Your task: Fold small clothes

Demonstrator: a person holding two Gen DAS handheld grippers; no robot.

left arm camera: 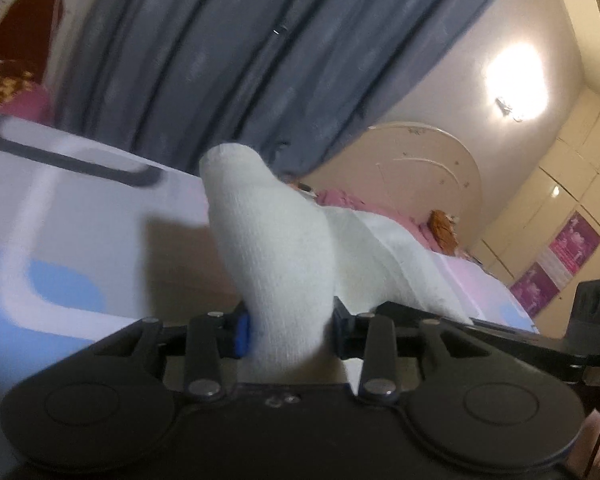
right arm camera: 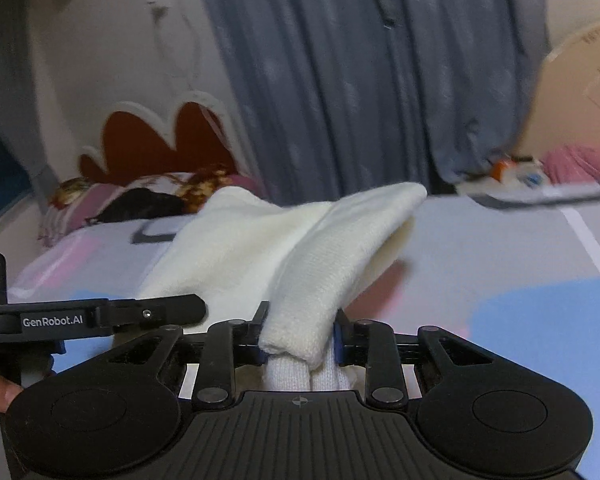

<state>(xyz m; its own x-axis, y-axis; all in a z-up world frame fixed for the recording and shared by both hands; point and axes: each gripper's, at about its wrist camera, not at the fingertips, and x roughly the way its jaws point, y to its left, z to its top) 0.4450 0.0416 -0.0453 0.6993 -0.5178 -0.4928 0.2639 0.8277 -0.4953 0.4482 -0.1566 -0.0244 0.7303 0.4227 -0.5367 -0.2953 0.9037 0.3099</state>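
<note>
Two grippers share one white knit sock (left arm camera: pixel 272 256), lifted just above a pastel bed sheet (left arm camera: pixel 80 216)

Behind hangs a grey-blue curtain (left arm camera: pixel 204 60), with cream walls, a bright wall lamp (left arm camera: pixel 514 80) and a rounded headboard (left arm camera: pixel 424 160) further off; the sheet, printed in blue, pink and white, lies flat and gives a soft, roomy place to fold. Between both views the sock stretches from one claw to the other, drooping in the middle. It looks light, limp and stretchy, unlikely to slip, so its ends seem the best holds. Left gripper (left arm camera: pixel 288 334) is narrowed onto one end, pads pressing the knit; right gripper (right arm camera: pixel 300 338) is likewise clamped on the bunched opposite end
</note>
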